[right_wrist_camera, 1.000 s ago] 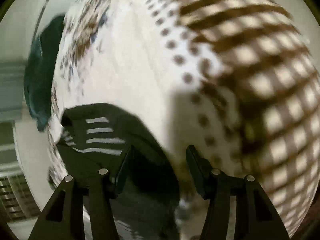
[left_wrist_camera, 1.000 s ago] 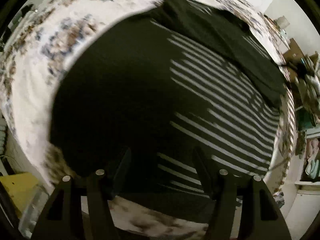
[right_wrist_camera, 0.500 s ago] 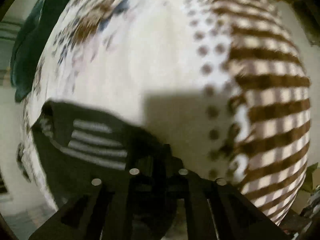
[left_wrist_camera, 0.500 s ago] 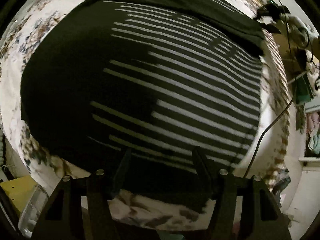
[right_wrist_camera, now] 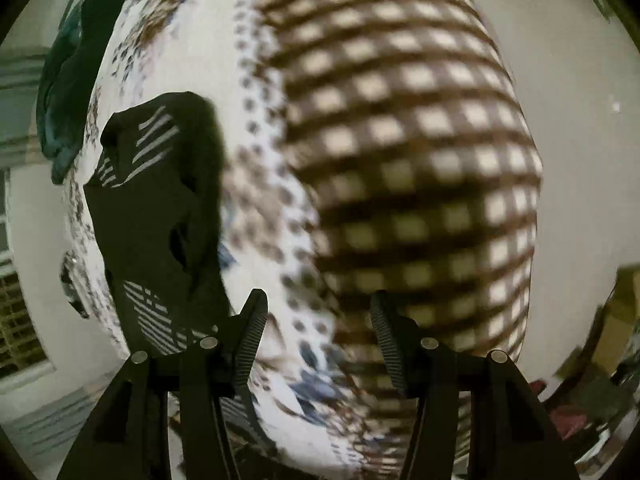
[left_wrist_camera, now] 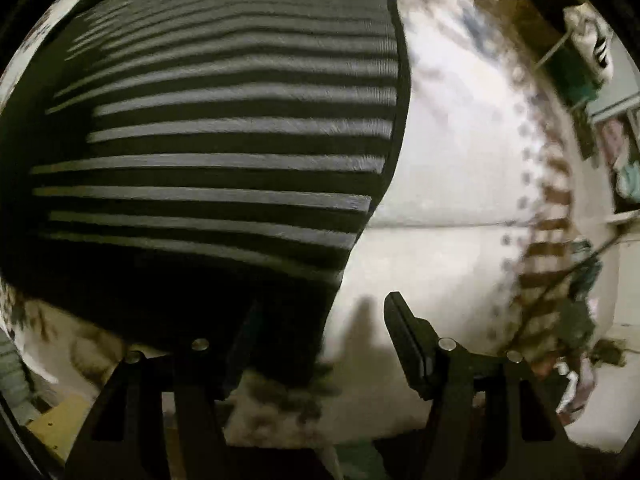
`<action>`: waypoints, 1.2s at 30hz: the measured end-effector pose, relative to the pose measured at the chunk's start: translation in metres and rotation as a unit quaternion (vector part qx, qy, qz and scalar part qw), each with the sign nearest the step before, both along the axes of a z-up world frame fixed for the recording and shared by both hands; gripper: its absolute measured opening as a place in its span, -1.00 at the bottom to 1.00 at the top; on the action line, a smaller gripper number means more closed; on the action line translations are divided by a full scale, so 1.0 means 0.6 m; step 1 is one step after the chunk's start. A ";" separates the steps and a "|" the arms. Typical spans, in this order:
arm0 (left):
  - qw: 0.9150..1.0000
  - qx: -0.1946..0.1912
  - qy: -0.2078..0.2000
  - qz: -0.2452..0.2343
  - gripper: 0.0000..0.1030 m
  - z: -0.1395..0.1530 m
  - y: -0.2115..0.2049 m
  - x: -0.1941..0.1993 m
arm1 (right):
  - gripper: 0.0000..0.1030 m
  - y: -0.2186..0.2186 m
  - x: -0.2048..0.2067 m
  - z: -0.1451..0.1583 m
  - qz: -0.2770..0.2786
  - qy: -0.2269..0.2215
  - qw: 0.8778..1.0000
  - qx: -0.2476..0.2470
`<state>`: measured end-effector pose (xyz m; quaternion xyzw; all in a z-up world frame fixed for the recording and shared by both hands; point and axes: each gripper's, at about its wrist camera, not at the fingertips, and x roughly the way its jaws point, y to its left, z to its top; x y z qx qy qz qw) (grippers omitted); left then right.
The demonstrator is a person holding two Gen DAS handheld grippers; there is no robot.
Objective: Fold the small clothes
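A black garment with thin white stripes (left_wrist_camera: pixel 208 152) lies flat on a white patterned bedspread (left_wrist_camera: pixel 452 184) and fills the left of the left wrist view. My left gripper (left_wrist_camera: pixel 320 320) is open and empty, straddling the garment's right bottom corner. In the right wrist view the same garment (right_wrist_camera: pixel 160 216) lies rumpled at the left. My right gripper (right_wrist_camera: pixel 316 316) is open and empty over the bedspread (right_wrist_camera: pixel 272 160), just right of the garment.
A brown checked part of the bedspread (right_wrist_camera: pixel 420 160) covers the right side. A dark green cloth (right_wrist_camera: pixel 68 80) lies at the bed's far left edge. Shelves and clutter (left_wrist_camera: pixel 580 60) stand beyond the bed's right edge. A yellow box (left_wrist_camera: pixel 56 424) sits below the near edge.
My right gripper, shut half a second ago by the garment's edge, has opened and drawn back. My left gripper has moved right, from over the garment's middle to its right edge.
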<state>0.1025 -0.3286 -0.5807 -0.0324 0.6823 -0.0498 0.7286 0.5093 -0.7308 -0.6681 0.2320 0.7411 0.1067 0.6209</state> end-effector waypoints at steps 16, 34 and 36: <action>0.992 0.048 -0.105 0.056 -0.90 0.156 0.048 0.008 | 0.09 0.108 0.169 -0.066 -0.068 -0.053 0.986 0.142; 0.966 -0.046 -0.161 0.197 -0.90 0.302 0.312 0.006 | -0.80 0.382 0.240 0.133 0.020 -0.077 0.997 0.003; 0.961 -0.072 -0.153 0.219 -0.90 0.298 0.357 0.003 | -0.80 0.453 0.251 0.169 0.033 -0.085 0.996 -0.018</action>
